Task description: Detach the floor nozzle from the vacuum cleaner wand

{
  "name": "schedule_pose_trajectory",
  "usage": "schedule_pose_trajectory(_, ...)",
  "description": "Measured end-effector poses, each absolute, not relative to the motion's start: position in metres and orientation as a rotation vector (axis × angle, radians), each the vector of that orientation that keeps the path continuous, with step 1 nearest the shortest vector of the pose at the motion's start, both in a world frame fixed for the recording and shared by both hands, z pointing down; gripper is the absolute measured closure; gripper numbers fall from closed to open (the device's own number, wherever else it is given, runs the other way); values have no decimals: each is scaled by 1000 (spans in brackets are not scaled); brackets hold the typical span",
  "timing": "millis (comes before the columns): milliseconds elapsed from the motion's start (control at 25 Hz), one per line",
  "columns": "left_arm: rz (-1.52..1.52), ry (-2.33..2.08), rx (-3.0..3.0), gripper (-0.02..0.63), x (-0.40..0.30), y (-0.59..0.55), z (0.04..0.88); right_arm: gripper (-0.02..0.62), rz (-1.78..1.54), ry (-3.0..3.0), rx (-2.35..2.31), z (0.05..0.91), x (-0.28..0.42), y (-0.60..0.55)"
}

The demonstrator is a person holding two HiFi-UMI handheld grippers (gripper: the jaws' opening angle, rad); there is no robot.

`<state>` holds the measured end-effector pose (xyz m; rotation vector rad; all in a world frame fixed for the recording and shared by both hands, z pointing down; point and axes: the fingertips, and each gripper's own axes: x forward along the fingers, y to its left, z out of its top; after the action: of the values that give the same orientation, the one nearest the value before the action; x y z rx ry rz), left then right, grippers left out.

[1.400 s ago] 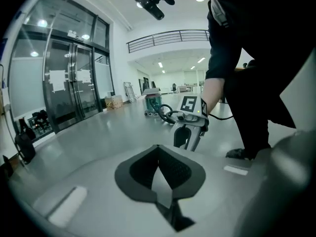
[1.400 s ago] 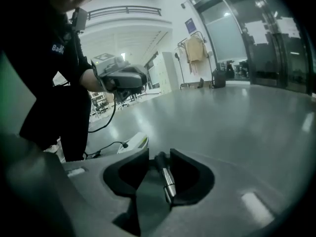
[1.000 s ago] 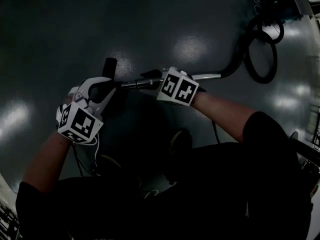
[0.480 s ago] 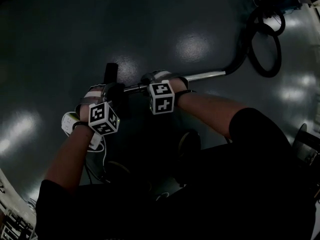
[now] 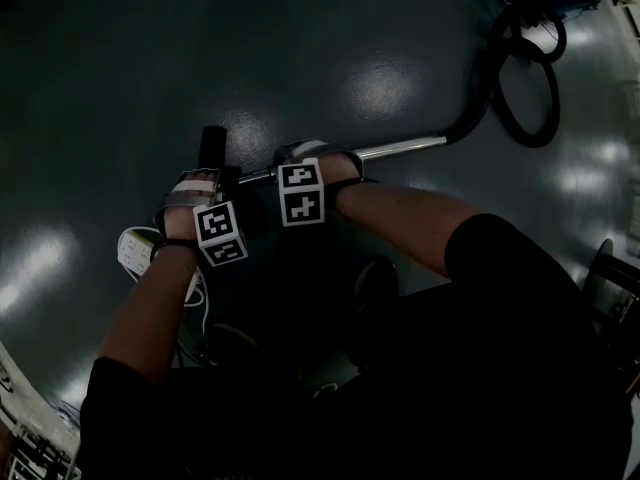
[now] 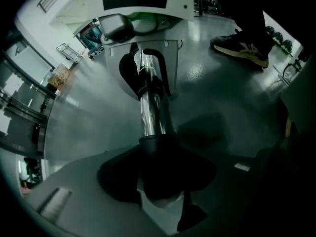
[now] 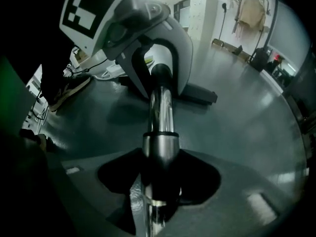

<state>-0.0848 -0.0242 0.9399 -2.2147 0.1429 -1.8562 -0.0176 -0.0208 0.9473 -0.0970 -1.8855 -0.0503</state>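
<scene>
A: Which step is in hand?
B: Taking grip. The flat black plastic floor nozzle lies on the glossy dark floor and is not yet off the shiny chrome metal wand, which runs right to a black flexible hose.

A: The tools?
B: The left tool has just been closing and clamps the black plastic neck collar where the tube enters the nozzle. The right tool, also just closing, grasps the wand's dark grey sleeve, near the left one.

A: Next move?
B: By judgement, the right tool braces the wand while the left pulls or twists the neck off along the tube's line. No release catch can be made out.

A: Containers?
B: None in view.
</scene>
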Motion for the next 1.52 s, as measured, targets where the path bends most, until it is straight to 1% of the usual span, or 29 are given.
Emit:
schedule_pose_trajectory(160, -1898, 100, -2325, 420, -81, -22, 921, 379, -85, -1858, -60, 935, -15, -23)
schedule_pose_trajectory(320, -1881, 39, -2556, 425, -73, -18, 891, 377, -119, -1859, -44, 914, -10, -23)
schedule_pose_trajectory(520, -1980, -188, -2826, 426, -72, -5, 862, 373, -188, -1848, -52, 891, -11, -19)
schedule_pose_trajectory(640, -2085, -401, -3150, 428, -71, 14, 848, 373, -278, -1833, -60, 888, -14, -16)
schedule_pose_trajectory(720, -2087, -421, -3265, 428, -69, 19, 845, 373, -295, -1827, -62, 888, -15, -15)
schedule_pose_trajectory(960, -1998, -50, -2918, 431, -72, 8, 847, 388, -141, -1842, -95, 884, -16, -12)
schedule_pose_trajectory(1120, -1892, 166, -2473, 436, -83, -11, 846, 402, -51, -1859, -104, 877, -24, -21)
schedule_pose_trajectory(1200, -1865, 217, -2352, 437, -88, -19, 847, 405, -47, -1861, -93, 875, -27, -24)
schedule_pose_trajectory(1280, -1893, 188, -2482, 440, -88, -15, 844, 403, -73, -1858, -87, 872, -27, -24)
schedule_pose_trajectory(1400, -1950, 68, -2925, 440, -86, -1, 825, 402, -172, -1856, -71, 861, -29, -24)
schedule_pose_trajectory(1520, -1902, -16, -3394, 439, -81, 7, 800, 402, -289, -1850, -41, 849, -33, -30)
